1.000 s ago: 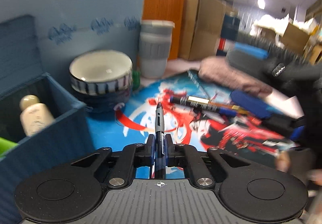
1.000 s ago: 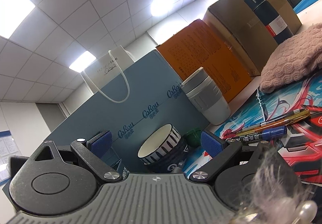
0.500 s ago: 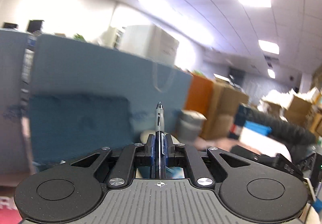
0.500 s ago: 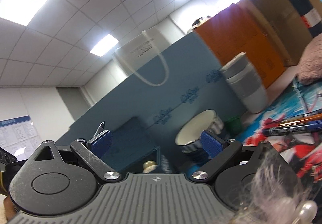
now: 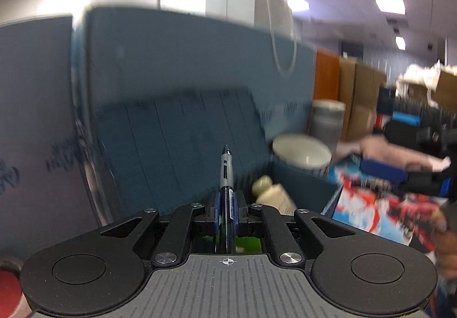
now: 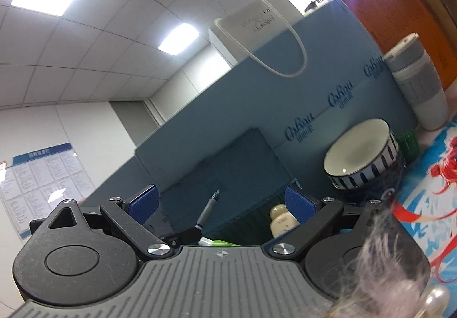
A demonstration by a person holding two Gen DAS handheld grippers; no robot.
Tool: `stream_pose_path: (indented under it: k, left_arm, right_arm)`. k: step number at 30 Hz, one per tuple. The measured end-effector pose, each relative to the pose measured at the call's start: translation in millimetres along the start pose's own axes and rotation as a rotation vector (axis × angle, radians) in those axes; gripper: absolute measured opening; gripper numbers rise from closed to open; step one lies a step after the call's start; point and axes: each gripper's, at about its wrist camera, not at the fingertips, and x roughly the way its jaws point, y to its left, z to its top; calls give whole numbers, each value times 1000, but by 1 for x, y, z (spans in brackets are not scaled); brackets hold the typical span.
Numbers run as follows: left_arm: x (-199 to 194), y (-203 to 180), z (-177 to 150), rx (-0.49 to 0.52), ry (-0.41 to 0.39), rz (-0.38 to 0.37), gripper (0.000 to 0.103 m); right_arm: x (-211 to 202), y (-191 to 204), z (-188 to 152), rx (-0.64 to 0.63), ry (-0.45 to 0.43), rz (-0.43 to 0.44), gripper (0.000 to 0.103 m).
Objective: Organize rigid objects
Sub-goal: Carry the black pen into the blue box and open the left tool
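Observation:
My left gripper (image 5: 226,211) is shut on a grey and blue pen (image 5: 226,172), tip pointing forward, held above the open dark blue box (image 5: 300,183). A cream bottle (image 5: 271,193) and something green (image 5: 247,245) lie in the box. The pen also shows in the right wrist view (image 6: 207,211), over the same box (image 6: 228,172) with the bottle (image 6: 281,222). My right gripper (image 6: 225,202) is open and empty, facing the box from the right; it also shows in the left wrist view (image 5: 411,175).
The box lid (image 5: 177,146) stands up behind. A striped bowl (image 6: 361,153), a grey tumbler (image 6: 417,83), a green cup (image 6: 408,143) and a large blue paper bag (image 6: 300,95) stand behind. A printed mat (image 6: 428,183) lies to the right.
My left gripper has carried the pen from above the mat leftward and over the blue box. My right gripper has turned left toward the box.

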Motion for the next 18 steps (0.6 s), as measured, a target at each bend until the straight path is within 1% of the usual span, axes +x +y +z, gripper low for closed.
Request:
stream_pose_path:
  k: [3, 6, 8, 10, 11, 13, 15, 16, 18]
  left_arm:
    - [17, -1, -4, -26, 51, 12, 8]
    - [15, -3, -5, -25, 54, 18, 8]
    - [17, -1, -6, -34, 55, 2, 8]
    - [17, 0, -10, -39, 89, -45, 9]
    - [16, -1, -12, -30, 95, -44, 13]
    - [18, -5, -13, -17, 106, -37, 13]
    - [19, -7, -13, -30, 113, -32, 14]
    - [18, -7, -13, -41, 109, -28, 17]
    - [15, -4, -12, -71, 97, -25, 27]
  right_arm:
    - [0, -3, -3, 11, 5, -10, 95]
    - [0, -5, -4, 13, 7, -15, 95]
    - [-1, -7, -5, 18, 10, -19, 95]
    - [-2, -8, -6, 19, 14, -25, 95]
    - [-3, -9, -7, 18, 15, -29, 95]
    - [-3, -10, -8, 17, 16, -36, 95]
    - [-6, -11, -9, 16, 13, -41, 95]
    - [-7, -11, -9, 14, 11, -45, 95]
    - [-7, -13, -10, 9, 6, -56, 95]
